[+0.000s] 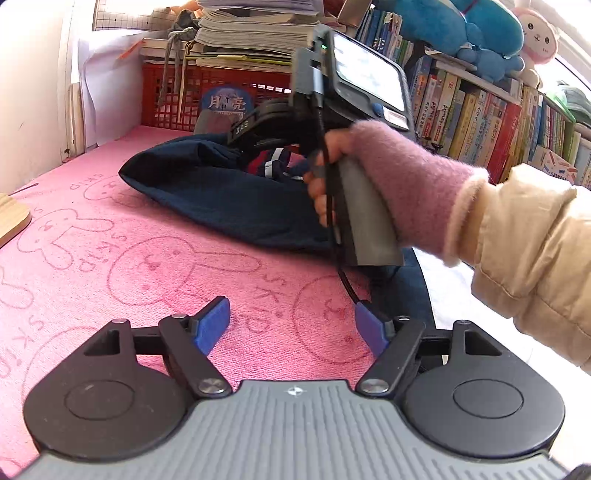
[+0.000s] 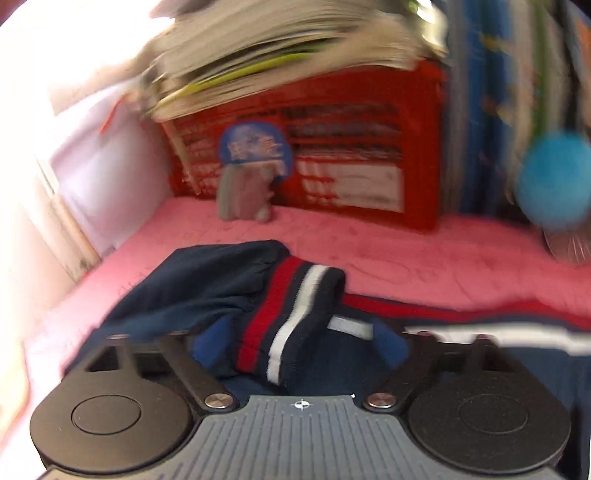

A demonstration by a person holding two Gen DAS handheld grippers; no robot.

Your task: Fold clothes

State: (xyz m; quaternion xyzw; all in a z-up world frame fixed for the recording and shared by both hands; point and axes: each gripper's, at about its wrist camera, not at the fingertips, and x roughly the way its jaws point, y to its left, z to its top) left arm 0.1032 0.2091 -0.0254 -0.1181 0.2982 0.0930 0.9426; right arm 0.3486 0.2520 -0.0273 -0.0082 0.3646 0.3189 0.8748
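Two blue pads of my left gripper stood wide apart with nothing between them, hanging low over the pink rabbit-print mat and just short of the near edge of the navy garment. My right gripper also stood wide, its pads set either side of the garment's striped cuff, a ribbed band of red, navy and white. Blur in the right wrist view kept me from telling whether either pad touched the cloth; I judged that no grip was made.

Outward from the fingers, the garment lay bunched and partly doubled over in the middle of the mat, its striped trim showing at the top of the heap. From the left wrist view I noted the right hand, in a pink fingerless glove, holding the right gripper above the garment.

Beyond the cloth stood a red crate under a stack of papers, with a bookshelf to the right.

My assessment: the step in hand was taking up the cuff to lay the sleeve across the body. To do it well, I would settle the right gripper before closing, pinch the ribbed band fully, and bring the left down on the near hem to pin it, lest the whole heap drag.
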